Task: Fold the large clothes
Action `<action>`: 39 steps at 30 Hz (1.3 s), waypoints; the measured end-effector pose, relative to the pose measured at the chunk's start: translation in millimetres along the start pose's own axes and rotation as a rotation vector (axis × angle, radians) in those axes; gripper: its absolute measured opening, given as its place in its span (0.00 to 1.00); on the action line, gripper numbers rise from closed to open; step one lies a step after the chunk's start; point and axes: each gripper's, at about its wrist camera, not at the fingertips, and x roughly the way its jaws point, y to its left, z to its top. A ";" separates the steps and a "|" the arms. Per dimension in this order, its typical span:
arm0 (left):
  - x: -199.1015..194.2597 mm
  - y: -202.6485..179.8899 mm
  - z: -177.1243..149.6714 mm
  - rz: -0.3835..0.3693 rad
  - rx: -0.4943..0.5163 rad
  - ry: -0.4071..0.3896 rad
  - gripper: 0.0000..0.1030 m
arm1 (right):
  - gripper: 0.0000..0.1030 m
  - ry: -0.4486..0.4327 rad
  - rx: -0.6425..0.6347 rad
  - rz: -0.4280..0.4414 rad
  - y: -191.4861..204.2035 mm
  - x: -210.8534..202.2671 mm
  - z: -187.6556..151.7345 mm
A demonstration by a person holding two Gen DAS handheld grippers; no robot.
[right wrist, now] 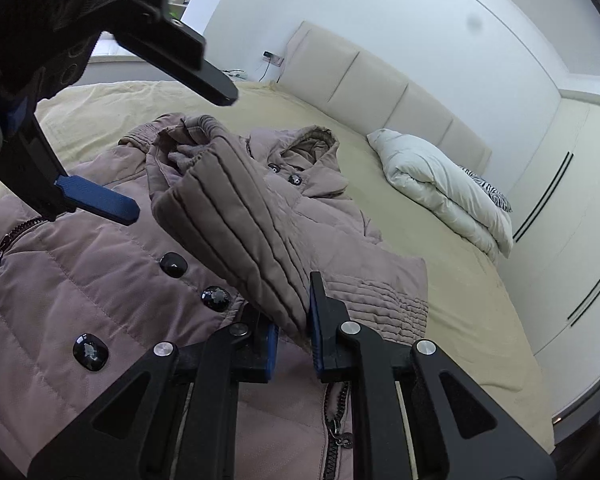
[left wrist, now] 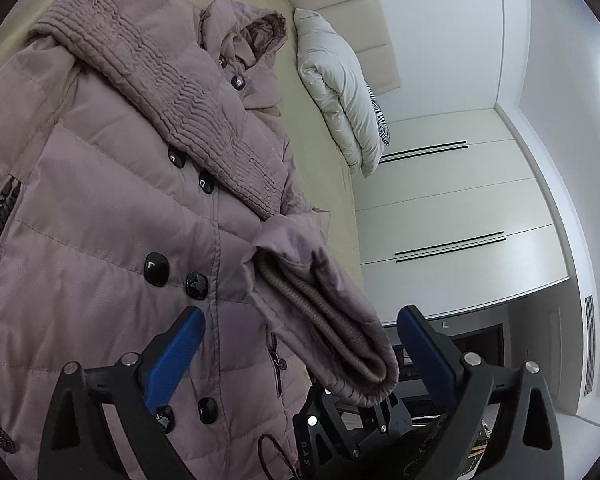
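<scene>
Blue-padded and black-framed, your right gripper (right wrist: 294, 320) is clenched on the cuff end of the quilted mauve sleeve (right wrist: 236, 236), which rises from the pads and slants away over the coat's front. That mauve padded hooded coat (right wrist: 80, 280) with glossy black buttons (right wrist: 91, 352) lies face up on the pale yellow bed sheet (right wrist: 440, 272); its hood (right wrist: 312, 148) points toward the cream panelled headboard (right wrist: 380, 88).

Your left gripper (left wrist: 300, 344) stands released, jaws wide apart. In the left wrist view the sleeve's cuff (left wrist: 340, 336), with its ribbed knit lining showing, lies between the blue pads, and neither pad presses on it. In the right wrist view the same left gripper hangs above the coat, on the window side of the raised sleeve.

Beyond the coat, on its wardrobe side, a folded white duvet (right wrist: 448, 196) rests against the headboard with a zebra-striped pillow (right wrist: 492, 196) behind it. A side zipper (right wrist: 336, 420) of the coat runs just below your right gripper.
</scene>
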 end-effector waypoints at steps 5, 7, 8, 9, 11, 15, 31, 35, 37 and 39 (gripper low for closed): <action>13.0 -2.1 6.3 0.017 0.014 0.056 0.45 | 0.12 0.006 -0.033 0.025 20.0 17.4 6.8; 13.5 -8.1 10.0 0.042 0.046 0.056 0.26 | 0.13 0.018 -0.037 0.024 23.5 21.6 5.6; 13.5 -10.4 12.4 0.041 0.047 0.061 0.24 | 0.14 0.021 -0.031 0.031 26.9 27.8 6.0; 13.4 -13.1 15.4 0.042 0.053 0.062 0.21 | 0.16 0.020 -0.018 0.041 26.8 27.2 5.7; 8.4 -25.0 26.0 0.051 0.082 0.045 0.19 | 0.20 0.003 0.041 0.083 19.3 24.6 6.5; -19.3 -63.7 63.4 0.043 0.157 -0.044 0.18 | 0.65 -0.030 0.355 0.257 -28.3 20.8 2.3; -84.6 -171.2 150.1 0.094 0.360 -0.260 0.18 | 0.78 0.034 1.810 1.001 -137.7 208.6 -118.4; -92.5 -151.4 155.2 0.098 0.320 -0.268 0.18 | 0.78 0.063 1.882 1.068 -129.9 255.1 -106.1; -96.4 -143.5 159.9 0.103 0.307 -0.273 0.18 | 0.78 0.057 1.912 1.082 -128.3 274.1 -99.6; -99.8 -136.0 165.1 0.106 0.293 -0.279 0.18 | 0.78 0.039 1.943 1.066 -132.7 289.7 -95.3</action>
